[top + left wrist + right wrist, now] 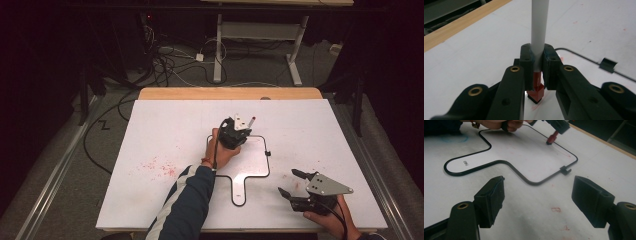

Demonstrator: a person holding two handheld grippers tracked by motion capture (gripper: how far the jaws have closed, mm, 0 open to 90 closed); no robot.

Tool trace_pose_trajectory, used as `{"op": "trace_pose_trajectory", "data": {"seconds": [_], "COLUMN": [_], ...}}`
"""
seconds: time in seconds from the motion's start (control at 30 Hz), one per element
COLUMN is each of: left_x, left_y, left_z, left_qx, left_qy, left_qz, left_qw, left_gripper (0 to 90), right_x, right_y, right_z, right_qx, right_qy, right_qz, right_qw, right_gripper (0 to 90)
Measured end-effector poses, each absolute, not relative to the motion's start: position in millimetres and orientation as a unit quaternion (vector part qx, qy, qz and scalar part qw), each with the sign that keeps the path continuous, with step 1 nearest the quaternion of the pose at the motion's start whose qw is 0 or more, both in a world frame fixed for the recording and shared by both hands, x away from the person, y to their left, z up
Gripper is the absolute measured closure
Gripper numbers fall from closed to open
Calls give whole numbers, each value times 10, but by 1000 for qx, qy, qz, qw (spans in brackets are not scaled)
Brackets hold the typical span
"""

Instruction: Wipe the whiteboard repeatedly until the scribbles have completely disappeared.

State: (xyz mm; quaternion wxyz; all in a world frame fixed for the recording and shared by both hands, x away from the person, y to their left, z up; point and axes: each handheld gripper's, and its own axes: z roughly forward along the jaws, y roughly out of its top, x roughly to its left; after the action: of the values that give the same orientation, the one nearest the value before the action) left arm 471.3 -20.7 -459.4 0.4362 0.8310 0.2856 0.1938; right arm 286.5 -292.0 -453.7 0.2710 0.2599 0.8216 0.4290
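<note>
Nearest you, at the board's (165, 125) 5 o'clock, your right gripper (292, 184) hangs open and empty. Your left gripper (235, 131), near centre, clamps the marker (538, 32) upright, red tip on the surface inside the black outline (529, 180). Keep pressure light and the barrel steady. Small print inside the outline's tab is too small to read.

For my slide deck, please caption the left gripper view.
Left gripper clamps a white marker, red tip down on the whiteboard.
</note>
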Motion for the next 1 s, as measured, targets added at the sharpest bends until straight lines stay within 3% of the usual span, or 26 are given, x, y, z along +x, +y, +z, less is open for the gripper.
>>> {"op": "trace_pose_trajectory", "data": {"seconds": [0.3,1.0], "left_x": [4763,4809], "left_y": [114,-910], "left_z": [-4617,-4576], "left_qx": [816,842], "left_qy": [320,250], "left_qz": [200,168], "left_qw": [439,448], "left_gripper": [789,788], "right_x": [2867,2841], "right_y": [-2886,-2912], "right_z": [-4548,-4533], "right_qx": [258,255], "right_qy": [825,824], "right_qz": [425,432], "right_qw": [269,264], "right_gripper": [271,271]}}
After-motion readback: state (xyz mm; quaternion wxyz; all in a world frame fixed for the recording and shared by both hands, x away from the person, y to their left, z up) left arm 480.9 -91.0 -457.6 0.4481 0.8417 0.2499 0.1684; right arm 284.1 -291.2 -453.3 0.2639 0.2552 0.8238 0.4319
